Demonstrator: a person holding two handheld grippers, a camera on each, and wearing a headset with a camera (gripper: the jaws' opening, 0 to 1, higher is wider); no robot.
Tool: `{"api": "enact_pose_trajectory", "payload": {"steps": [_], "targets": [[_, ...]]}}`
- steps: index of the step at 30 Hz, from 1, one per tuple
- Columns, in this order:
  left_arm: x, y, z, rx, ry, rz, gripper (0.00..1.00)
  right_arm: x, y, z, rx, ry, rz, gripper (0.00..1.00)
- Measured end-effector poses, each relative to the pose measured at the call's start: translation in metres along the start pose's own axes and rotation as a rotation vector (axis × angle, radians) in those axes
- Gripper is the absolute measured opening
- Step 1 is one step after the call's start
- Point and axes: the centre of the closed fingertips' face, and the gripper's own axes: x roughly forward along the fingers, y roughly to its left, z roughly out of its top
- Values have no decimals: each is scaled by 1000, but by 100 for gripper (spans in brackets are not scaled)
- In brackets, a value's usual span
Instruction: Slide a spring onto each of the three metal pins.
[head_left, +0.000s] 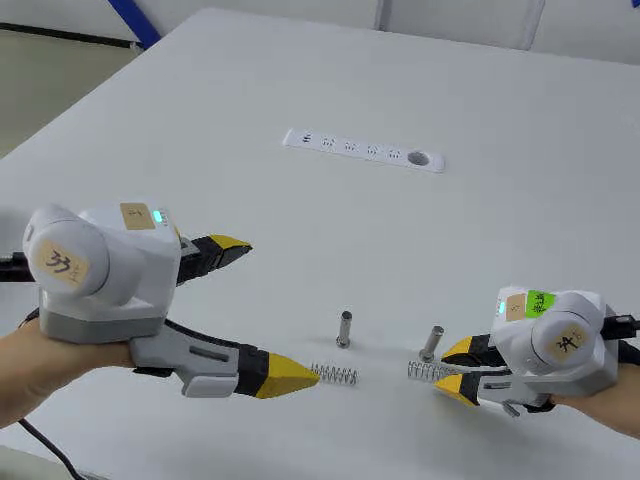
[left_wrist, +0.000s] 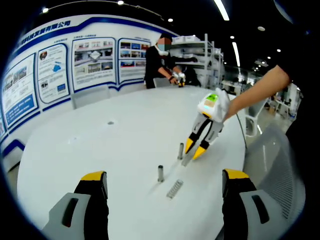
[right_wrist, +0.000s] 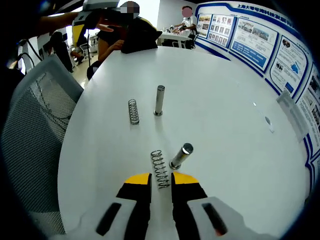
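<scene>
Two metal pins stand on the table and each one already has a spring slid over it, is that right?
No. The far pin and the near pin stand bare; the far spring and the near spring lie flat on the table beside them, as the right gripper view shows.

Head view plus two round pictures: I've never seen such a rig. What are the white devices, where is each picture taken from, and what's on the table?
No robot: a person holds one hand-held tool in each hand. The head view comes from a headset camera looking down at the work. Each round picture comes from a camera riding on one tool, looking along its yellow-tipped jaws. The left tool is wide open and holds nothing. The right tool has its jaws narrowed around one end of the right spring; whether it grips yet I cannot tell. On the white table stand the left pin and the right pin. The left spring lies loose, and a power strip lies farther back.
</scene>
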Motion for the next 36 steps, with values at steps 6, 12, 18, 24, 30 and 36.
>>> {"api": "enact_pose_trajectory", "payload": {"steps": [6,12,18,24,30,36], "targets": [[0,0,0,-2,0,-3,97,5,0,-8,8,48,18,16],[2,-3,-3,5,13,-9,96,4,3,-8,47,45,46,12],[3,-7,0,12,11,-20,95,4,3,-8,102,40,64,11],[6,-13,-2,18,22,-40,94,1,9,-8,56,63,65,11],[13,-23,-1,29,31,-71,90,-17,20,-1,43,67,80,11],[27,-36,3,64,37,-122,83,-47,28,25,0,7,82,11]]}}
